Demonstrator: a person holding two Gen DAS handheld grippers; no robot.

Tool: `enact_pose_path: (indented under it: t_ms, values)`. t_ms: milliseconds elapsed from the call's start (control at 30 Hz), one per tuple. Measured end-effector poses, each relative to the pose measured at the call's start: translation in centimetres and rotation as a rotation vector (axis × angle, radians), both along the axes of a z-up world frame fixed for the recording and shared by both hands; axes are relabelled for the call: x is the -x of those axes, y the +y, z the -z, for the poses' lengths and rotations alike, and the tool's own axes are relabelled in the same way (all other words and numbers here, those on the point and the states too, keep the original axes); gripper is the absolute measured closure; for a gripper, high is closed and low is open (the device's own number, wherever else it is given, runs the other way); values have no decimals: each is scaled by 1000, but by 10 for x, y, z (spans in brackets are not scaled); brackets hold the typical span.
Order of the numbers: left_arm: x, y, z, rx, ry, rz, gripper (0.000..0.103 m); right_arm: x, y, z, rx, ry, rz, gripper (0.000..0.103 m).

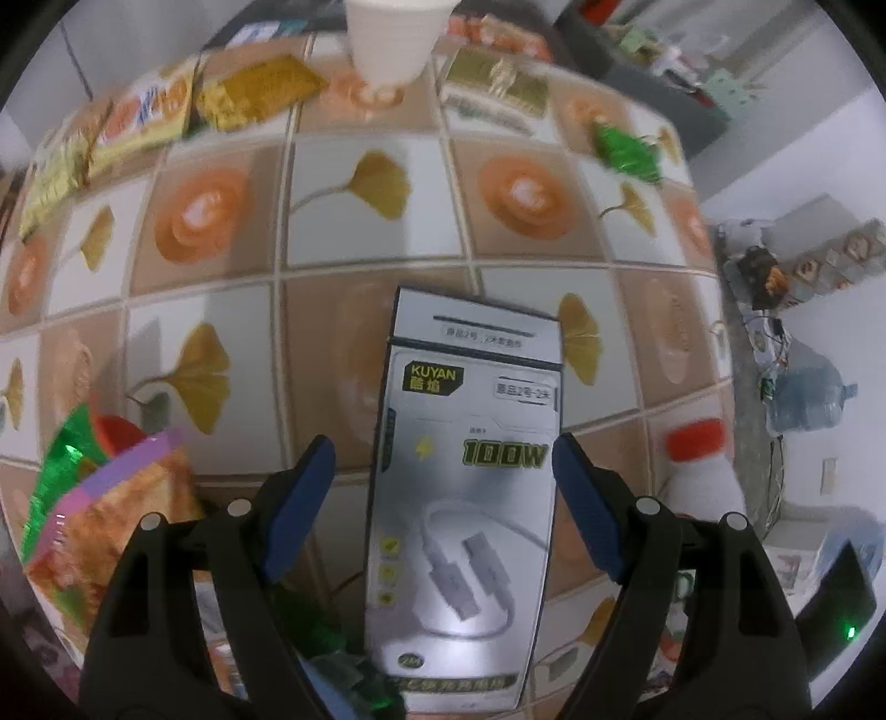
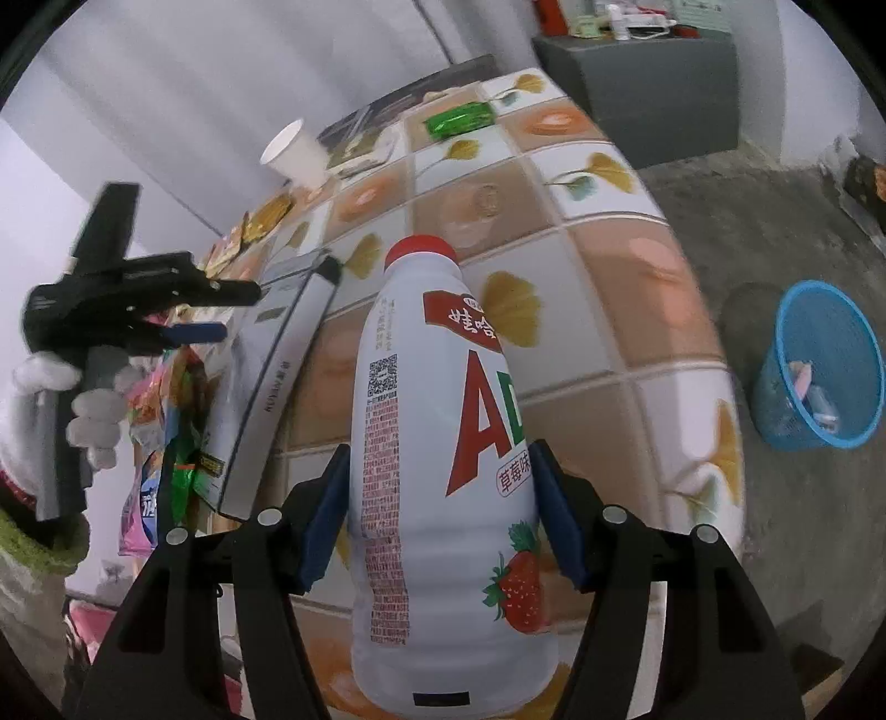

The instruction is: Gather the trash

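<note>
The left gripper (image 1: 443, 471) points steeply down at a tiled tablecloth (image 1: 343, 266) printed with ginkgo leaves and orange roses. Between its blue pads (image 1: 302, 498) stands a silver KUYAN cable box (image 1: 465, 498) marked 100W; the jaws stand wide, the right pad right at the box's edge, the left pad clear of it. Left of the gripper lies a heap of snack wrappers (image 1: 111, 520), pink and green. To its right stands a white bottle with a red cap (image 1: 698, 459). Far ahead sits a white paper cup (image 1: 393, 39), with yellow wrappers (image 1: 149, 122) to its left and a green wrapper (image 1: 626, 149) off to the right.
</note>
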State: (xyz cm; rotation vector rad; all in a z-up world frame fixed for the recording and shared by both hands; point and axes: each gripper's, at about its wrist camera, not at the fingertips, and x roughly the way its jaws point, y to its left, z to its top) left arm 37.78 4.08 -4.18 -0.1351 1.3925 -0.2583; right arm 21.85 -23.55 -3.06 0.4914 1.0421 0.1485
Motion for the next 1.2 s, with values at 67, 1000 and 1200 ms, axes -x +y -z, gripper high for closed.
enact_pose_path:
  t_ms: [67,1000,1200]
  values:
    - [-1,-5,7,25,36,3,27,6,-9,1,-12,-7,15,41]
    - [149,-83,-13,-76,-83,430,20,31,-43,6,-90,-47,57,41]
    - [173,-80,-7,-107,-159,352,20,36,-38,9,-86,-36,43,41]
